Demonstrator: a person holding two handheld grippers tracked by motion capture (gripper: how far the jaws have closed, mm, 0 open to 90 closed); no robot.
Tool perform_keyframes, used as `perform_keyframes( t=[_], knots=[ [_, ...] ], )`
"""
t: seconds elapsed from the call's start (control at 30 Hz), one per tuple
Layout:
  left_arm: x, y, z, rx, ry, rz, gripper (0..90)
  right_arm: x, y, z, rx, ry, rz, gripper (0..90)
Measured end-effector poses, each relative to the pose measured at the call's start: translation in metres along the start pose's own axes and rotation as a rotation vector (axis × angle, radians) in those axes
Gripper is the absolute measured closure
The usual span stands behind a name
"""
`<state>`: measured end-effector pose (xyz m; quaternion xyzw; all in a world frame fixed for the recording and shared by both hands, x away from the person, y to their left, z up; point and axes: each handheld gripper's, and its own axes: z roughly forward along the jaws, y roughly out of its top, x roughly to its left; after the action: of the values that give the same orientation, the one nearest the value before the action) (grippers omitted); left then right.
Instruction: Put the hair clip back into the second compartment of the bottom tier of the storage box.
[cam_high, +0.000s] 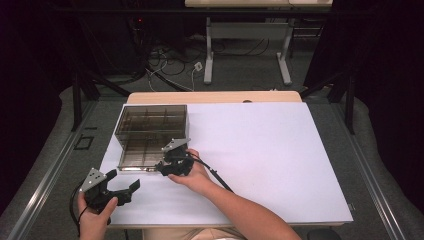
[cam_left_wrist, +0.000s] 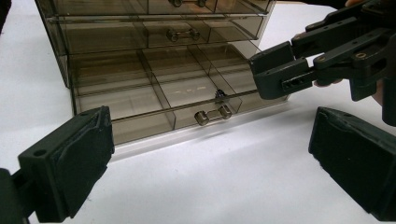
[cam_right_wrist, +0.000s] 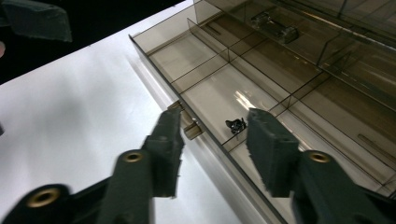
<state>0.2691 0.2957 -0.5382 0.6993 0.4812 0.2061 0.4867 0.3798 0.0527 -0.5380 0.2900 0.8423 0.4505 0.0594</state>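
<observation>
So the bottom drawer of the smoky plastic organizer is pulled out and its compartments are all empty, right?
Not quite. The bottom drawer of the organizer is pulled out, but one compartment holds a small dark object near the front wall, behind the handle. The right gripper view shows it best.

A white table top (cam_high: 260, 155) carries the work. Behind its far edge, a grey-legged desk (cam_high: 245, 55) stands on the floor, and loose cables (cam_high: 170, 65) lie at the far left.
</observation>
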Motion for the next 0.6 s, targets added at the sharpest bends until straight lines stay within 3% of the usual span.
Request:
perform_keyframes(
  t=[0.2, 0.6],
  knots=[
    [0.000, 0.000, 0.001, -0.001, 0.000, 0.000, 0.4, 0.002, -0.005, -0.001, -0.013, 0.013, -0.005, 69.7],
    [0.000, 0.001, 0.003, 0.002, -0.006, 0.007, 0.4, 0.005, -0.012, 0.004, 0.032, 0.005, -0.010, 84.4]
  ],
)
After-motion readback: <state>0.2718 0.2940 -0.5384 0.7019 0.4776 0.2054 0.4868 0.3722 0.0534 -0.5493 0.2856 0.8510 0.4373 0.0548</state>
